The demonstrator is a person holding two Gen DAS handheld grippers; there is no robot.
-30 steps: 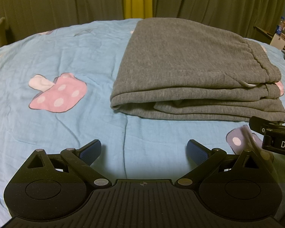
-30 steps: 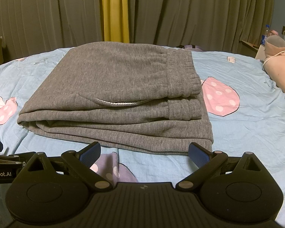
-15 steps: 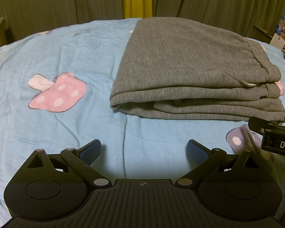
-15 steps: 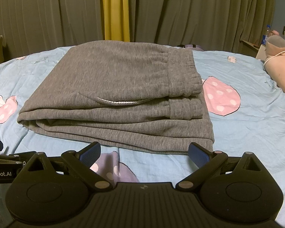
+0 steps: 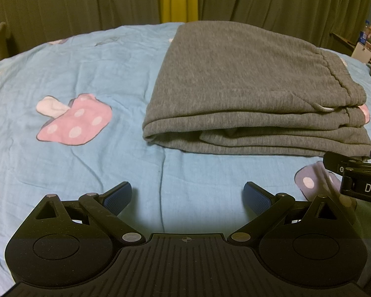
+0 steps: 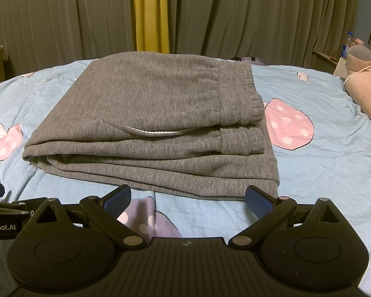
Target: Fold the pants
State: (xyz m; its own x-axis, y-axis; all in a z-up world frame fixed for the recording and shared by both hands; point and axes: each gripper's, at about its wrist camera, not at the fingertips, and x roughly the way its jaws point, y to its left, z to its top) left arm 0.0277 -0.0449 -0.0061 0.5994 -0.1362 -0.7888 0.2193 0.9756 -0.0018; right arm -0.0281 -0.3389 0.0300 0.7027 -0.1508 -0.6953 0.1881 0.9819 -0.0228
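We are observing grey ribbed pants (image 6: 146,113) lying folded in a flat stacked bundle on the bed, elastic waistband resting on top at the right, white drawcord showing.

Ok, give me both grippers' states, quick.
Left gripper: open, holding nothing, short of the grey pants.
Right gripper: open, holding nothing.

Right tongs (image 6: 188,201) marginally nearer the pants (image 6: 155,123).

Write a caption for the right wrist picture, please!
Folded grey sweatpants resting on a mushroom-print bedsheet, open right gripper in front.
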